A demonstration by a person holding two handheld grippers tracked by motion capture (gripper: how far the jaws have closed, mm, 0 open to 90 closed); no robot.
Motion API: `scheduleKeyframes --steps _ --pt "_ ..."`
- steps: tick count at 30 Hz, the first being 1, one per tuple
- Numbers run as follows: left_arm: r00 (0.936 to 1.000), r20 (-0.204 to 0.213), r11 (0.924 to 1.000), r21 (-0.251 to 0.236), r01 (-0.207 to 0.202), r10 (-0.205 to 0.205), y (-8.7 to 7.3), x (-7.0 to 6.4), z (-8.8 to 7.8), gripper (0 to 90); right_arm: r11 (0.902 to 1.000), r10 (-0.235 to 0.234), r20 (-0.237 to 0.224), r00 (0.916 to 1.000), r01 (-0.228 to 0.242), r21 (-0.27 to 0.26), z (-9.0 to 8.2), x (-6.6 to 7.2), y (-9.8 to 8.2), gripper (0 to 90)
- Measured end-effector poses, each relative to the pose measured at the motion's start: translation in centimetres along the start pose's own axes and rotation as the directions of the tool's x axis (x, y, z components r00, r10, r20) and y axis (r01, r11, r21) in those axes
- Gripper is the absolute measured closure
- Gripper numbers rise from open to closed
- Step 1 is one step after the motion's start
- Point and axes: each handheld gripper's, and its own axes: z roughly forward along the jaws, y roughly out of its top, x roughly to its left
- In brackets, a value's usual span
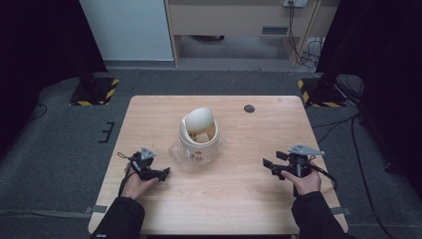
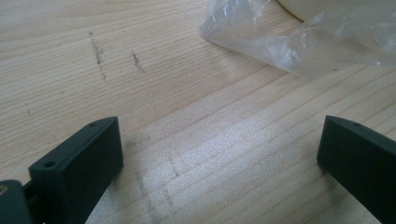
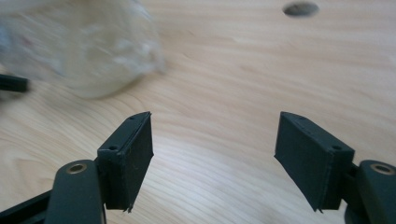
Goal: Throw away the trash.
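Left tool and right tool both rest low over the wooden counter, jaws spread wide with only bare wood grain between them. A white rounded bin with a domed swing lid stands at the middle of the counter, well apart from both tools; pale pieces lie inside it, too small to identify. Crinkled clear plastic lies against the bin's base; the left gripper view shows its glossy folds and dark scuffs on the wood. The right gripper view shows a dark round hole in the counter.
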Motion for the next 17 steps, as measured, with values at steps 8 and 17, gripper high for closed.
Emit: scheduleKeyframes --steps 8,17 --pt "1.0000 -0.001 1.0000 0.000 0.001 -0.001 0.0 0.0 0.0 0.0 0.9924 -0.004 0.128 0.9918 -0.012 0.122 0.6 -3.7 -2.1 20.5" --pt "1.0000 -0.001 1.0000 0.000 0.001 -0.001 0.0 0.0 0.0 0.0 0.9788 -0.041 0.201 0.9787 -0.001 0.205 0.6 -5.4 -3.3 15.6"
